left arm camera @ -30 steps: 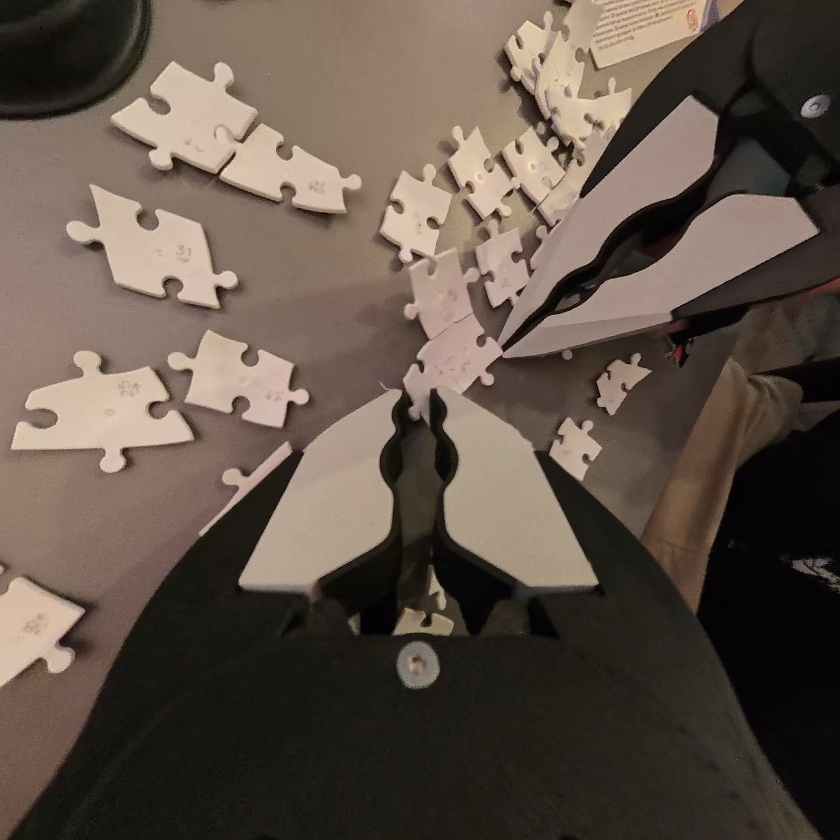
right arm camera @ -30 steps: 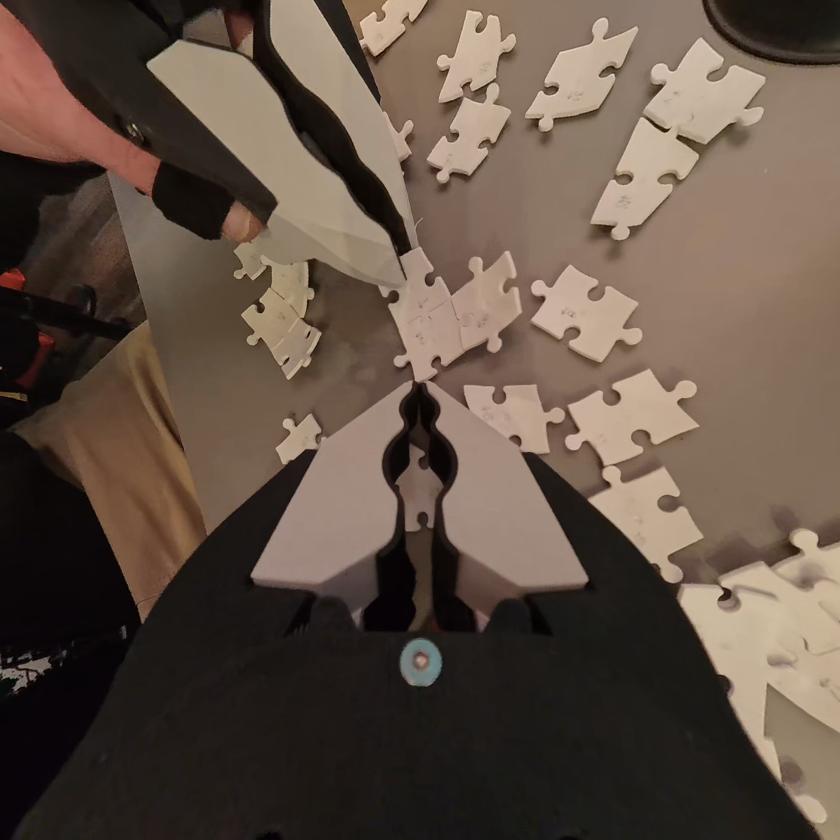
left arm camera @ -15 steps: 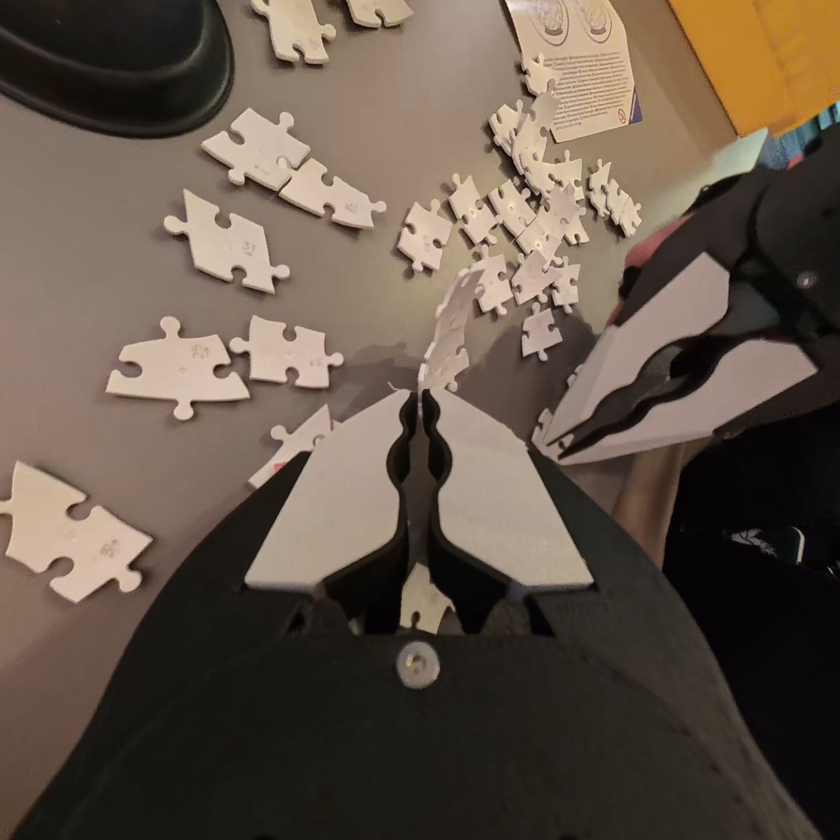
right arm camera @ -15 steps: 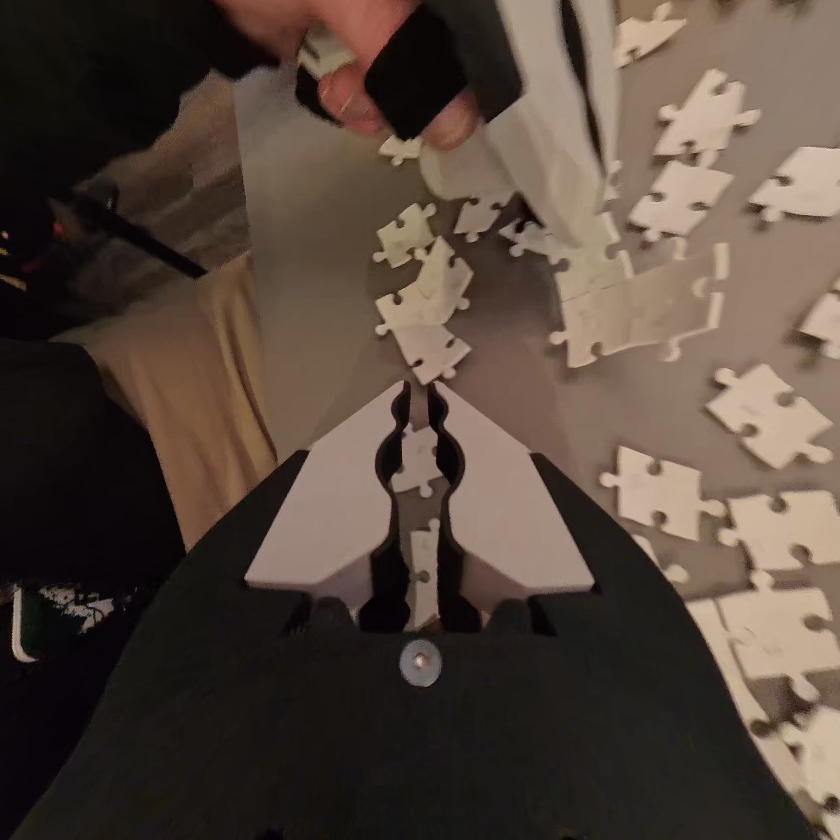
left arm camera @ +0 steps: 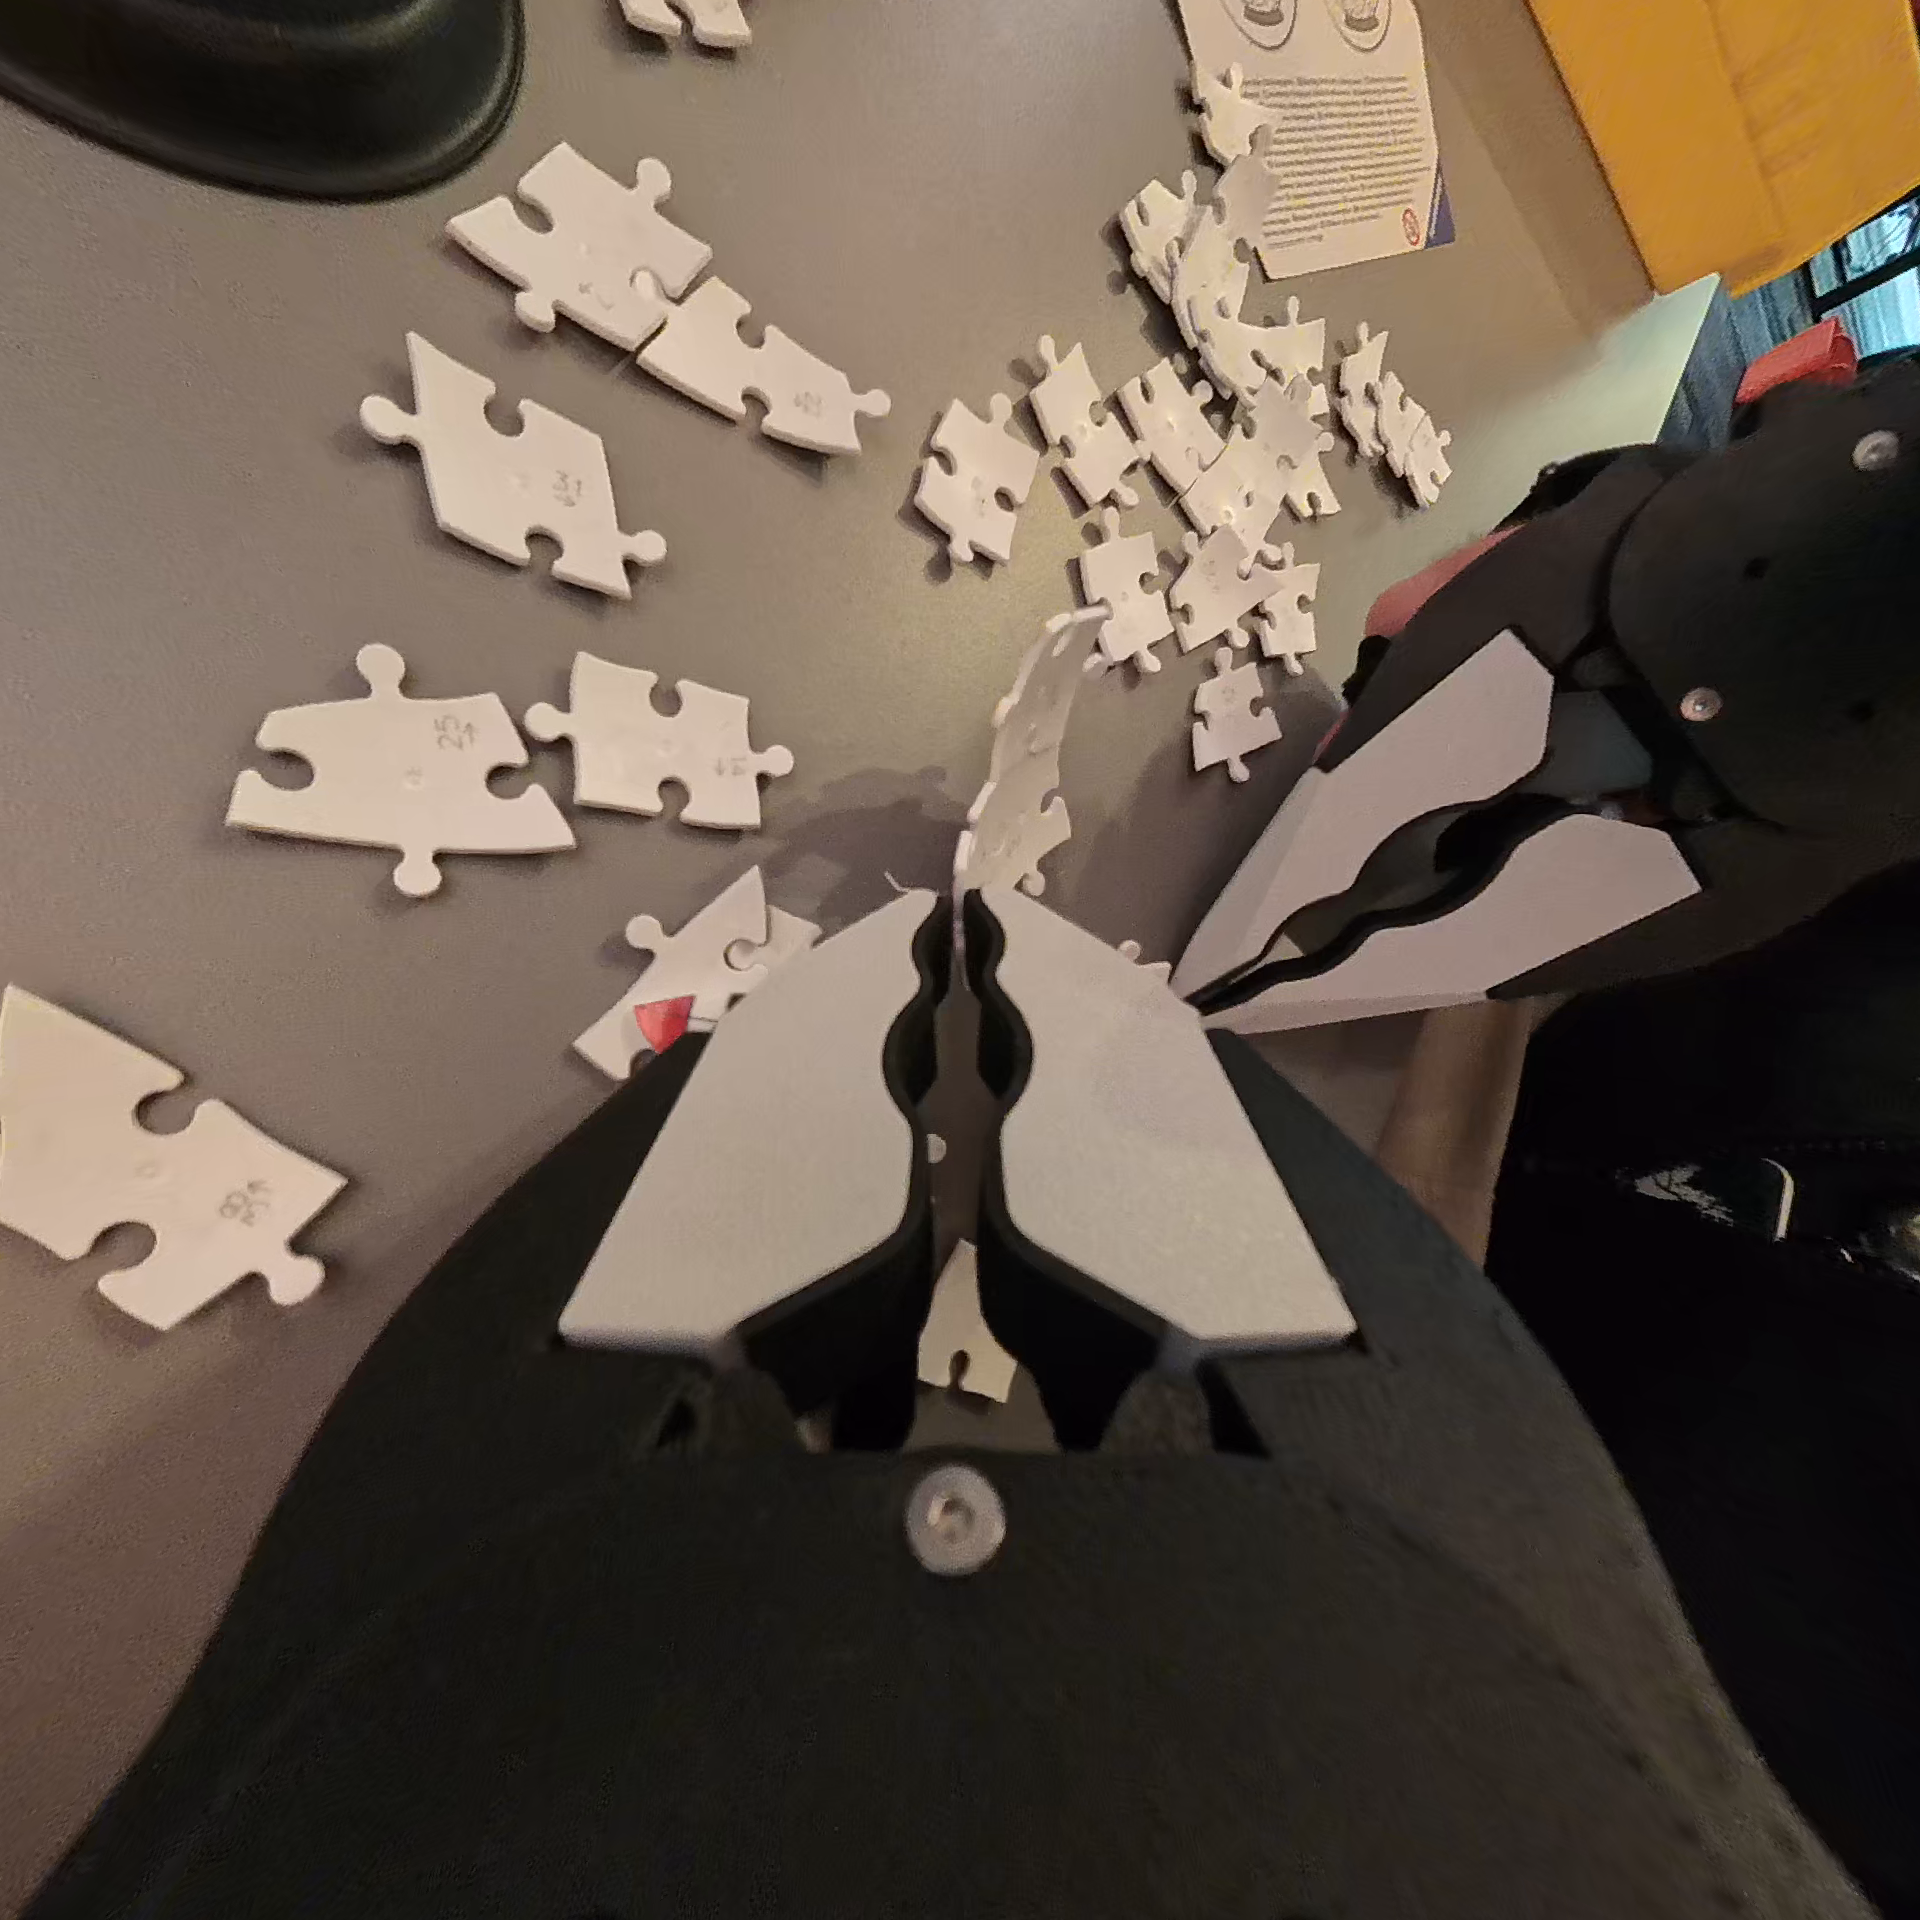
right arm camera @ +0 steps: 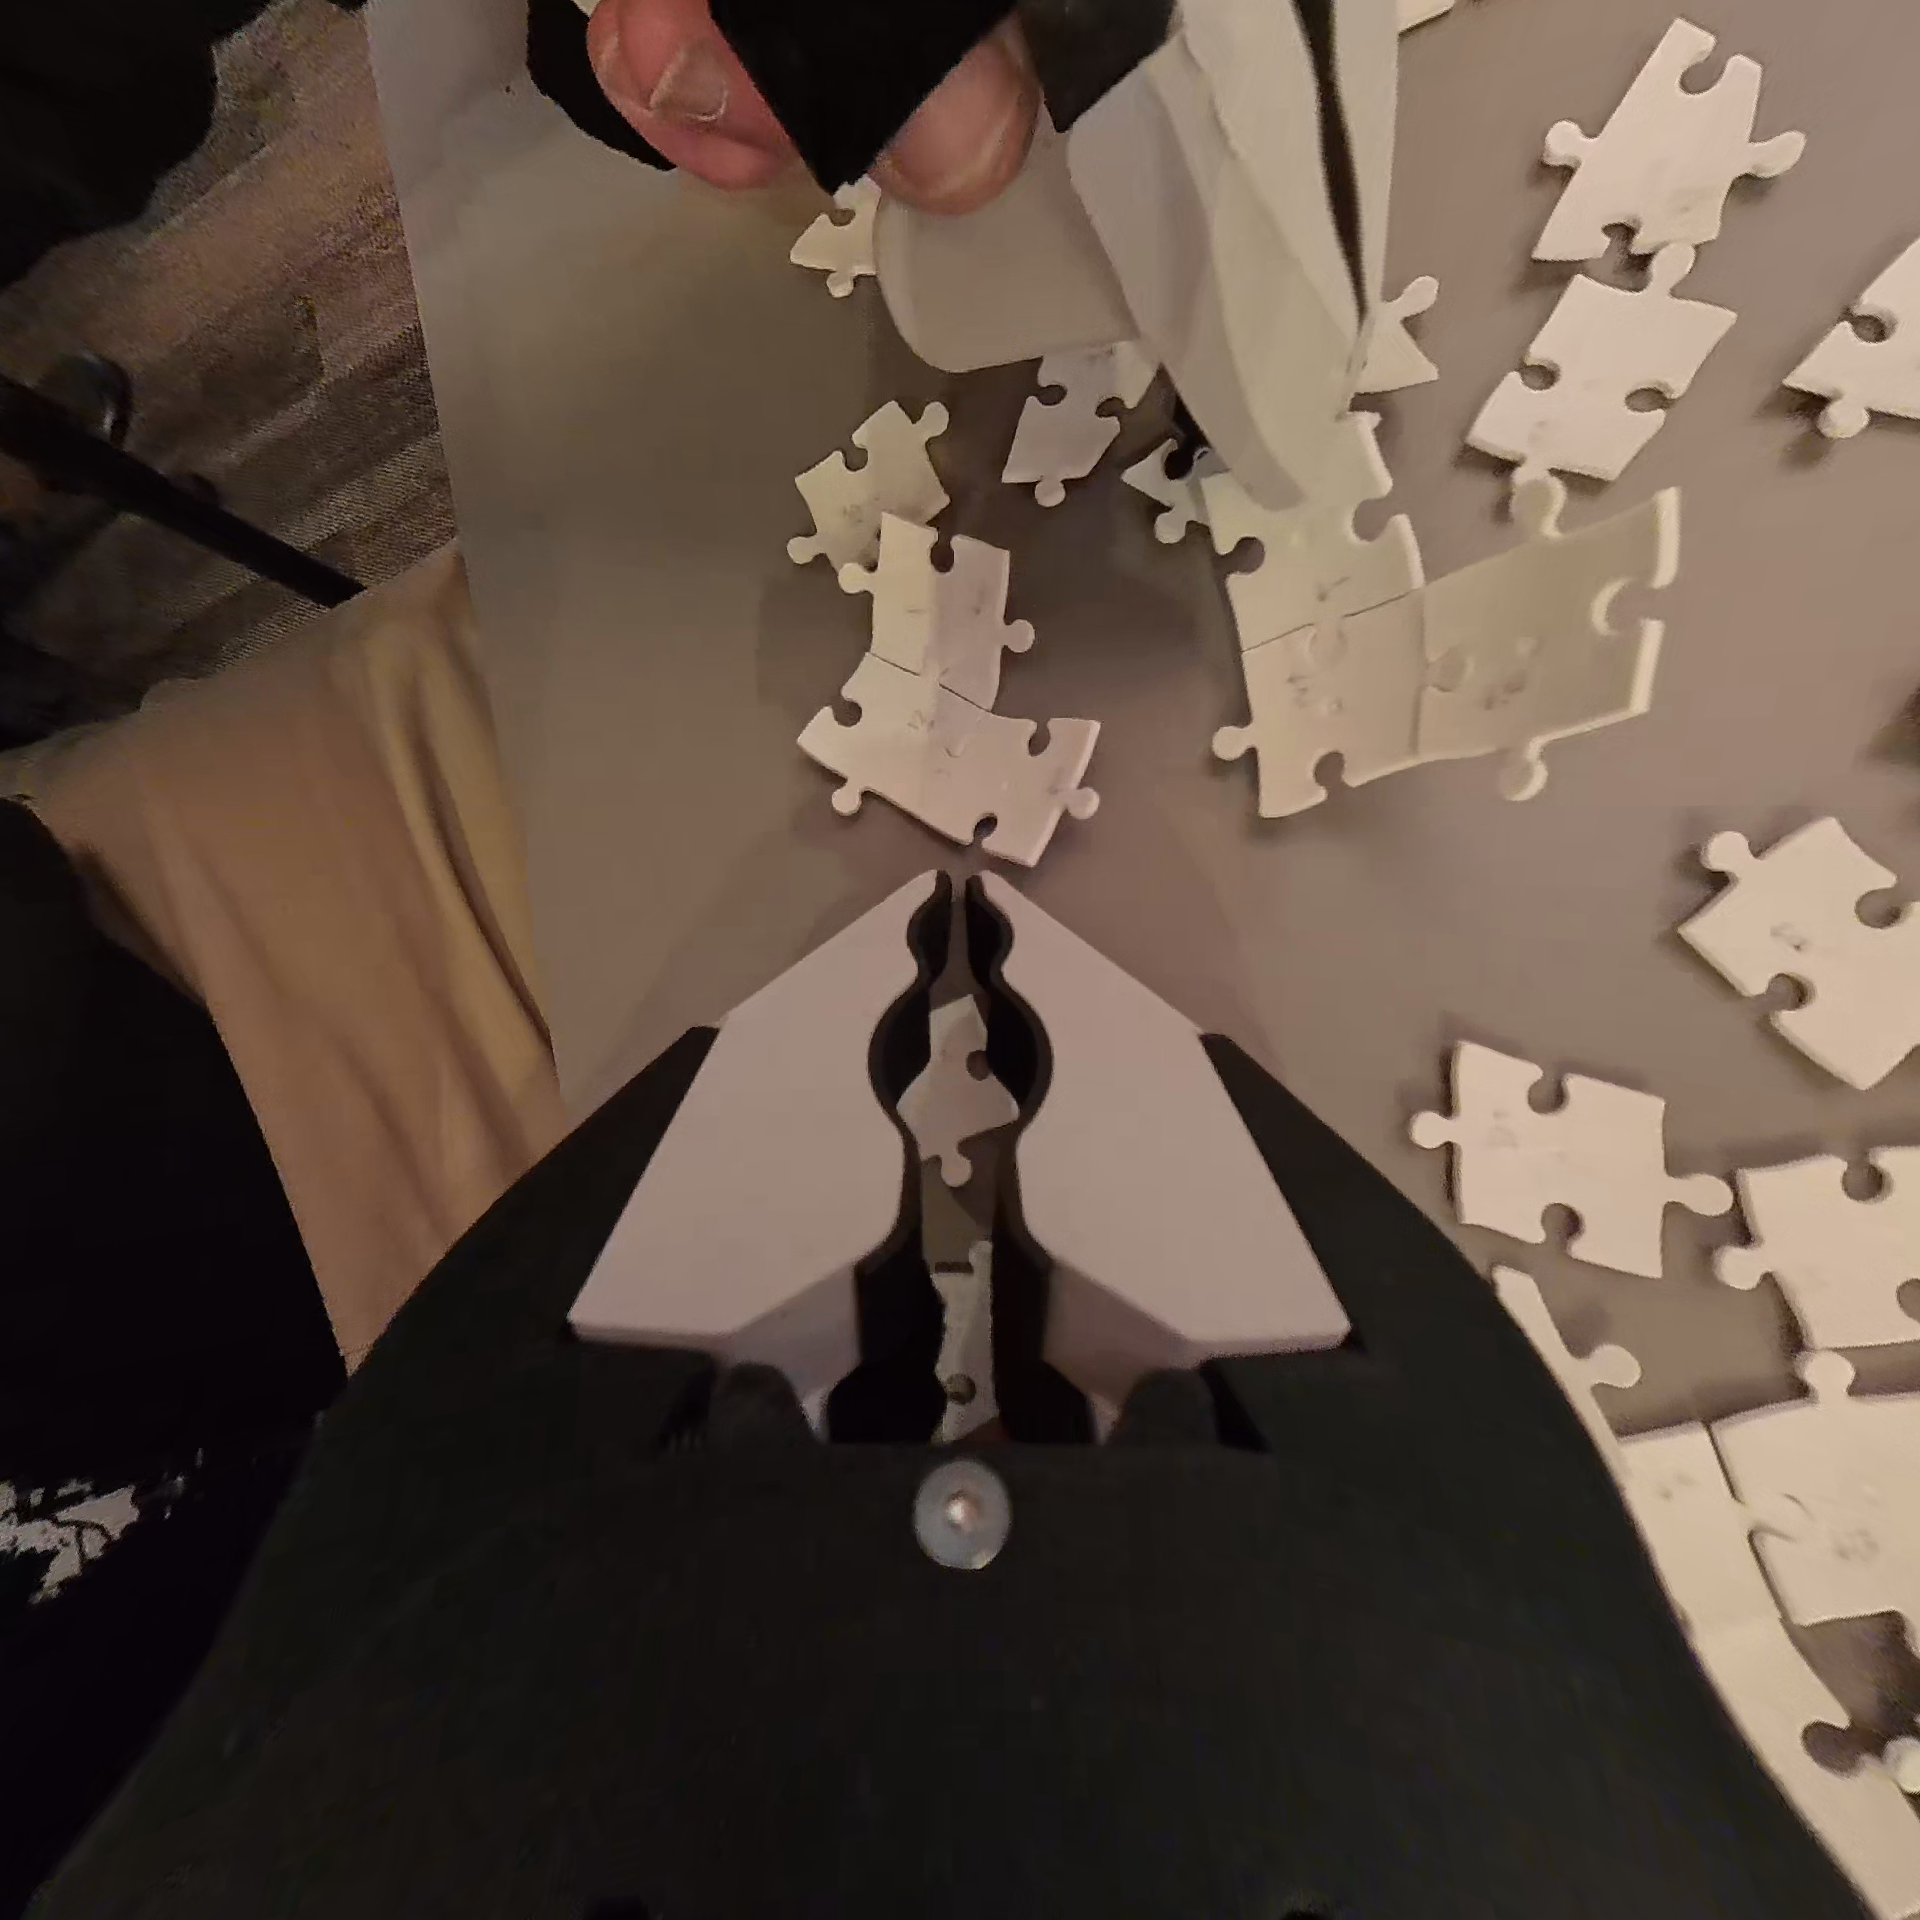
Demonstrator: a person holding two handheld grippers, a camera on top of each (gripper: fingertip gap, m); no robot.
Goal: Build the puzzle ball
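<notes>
White puzzle pieces lie scattered on the grey table (left arm camera: 883, 208). My left gripper (left arm camera: 956, 909) is shut on a curved strip of joined pieces (left arm camera: 1023, 769) and holds it edge-on above the table. In the right wrist view the same strip (right arm camera: 1455, 655) hangs from the left gripper (right arm camera: 1288, 488). My right gripper (right arm camera: 958, 883) is shut with nothing at its tips. It hovers just short of another small joined group (right arm camera: 945, 686) lying flat. Loose pieces on the table show through the gap between its fingers. It also shows in the left wrist view (left arm camera: 1205, 992), beside the left fingers.
A black dish (left arm camera: 260, 94) sits at the far left. A printed leaflet (left arm camera: 1340, 125) and a yellow box (left arm camera: 1714, 125) lie at the back right. A heap of small pieces (left arm camera: 1216, 468) lies mid-table and large pieces (left arm camera: 499, 478) to the left. The table edge and a person's beige trousers (right arm camera: 312, 831) are close. Tip to tip, the grippers are about 8 cm apart.
The left gripper has lifted the joined strip off the table and turned it on edge. The right gripper has drawn back from the strip toward the table edge.
</notes>
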